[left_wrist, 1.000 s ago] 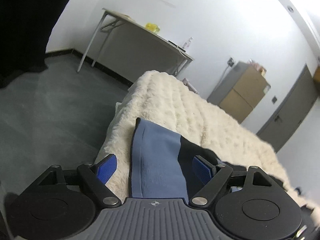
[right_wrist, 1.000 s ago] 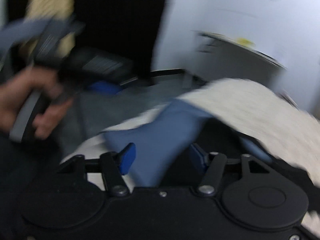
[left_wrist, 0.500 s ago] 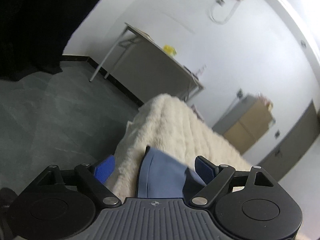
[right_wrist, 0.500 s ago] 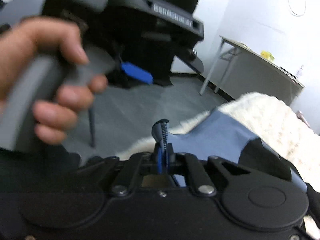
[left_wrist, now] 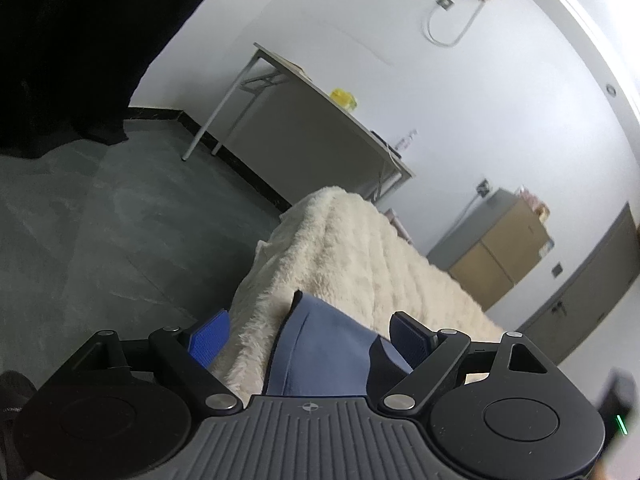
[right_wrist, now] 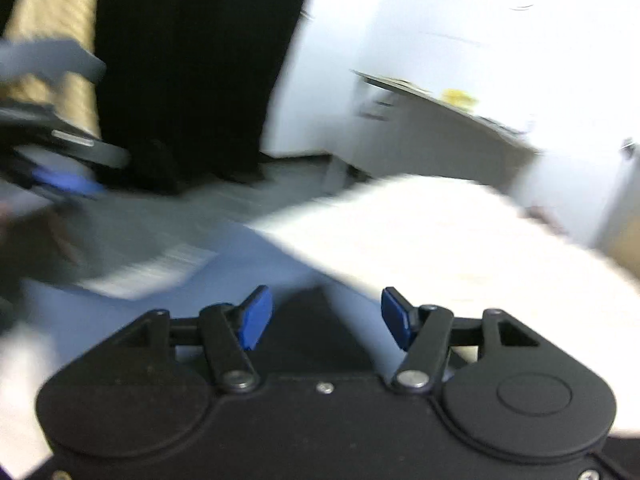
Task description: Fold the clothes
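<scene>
A blue garment with dark trim (left_wrist: pixel 320 352) lies on the near corner of a cream fluffy blanket (left_wrist: pixel 360 256). My left gripper (left_wrist: pixel 308 336) is open, its blue pads either side of the garment's corner, above it. The right wrist view is motion-blurred. There my right gripper (right_wrist: pixel 326 316) is open and empty over the blue garment (right_wrist: pixel 256 256), with a dark part of it between the fingers. The left gripper (right_wrist: pixel 60 160) shows blurred at far left.
A grey folding table (left_wrist: pixel 312 120) with a yellow object stands against the white wall. A cabinet (left_wrist: pixel 496 248) and grey doors are at right. Dark grey floor (left_wrist: pixel 100 240) lies left of the bed. A black curtain (right_wrist: pixel 192 60) hangs behind.
My right gripper was shut on the garment's edge half a second ago and is now open and moving fast. The left gripper stays open and has tilted slightly.
</scene>
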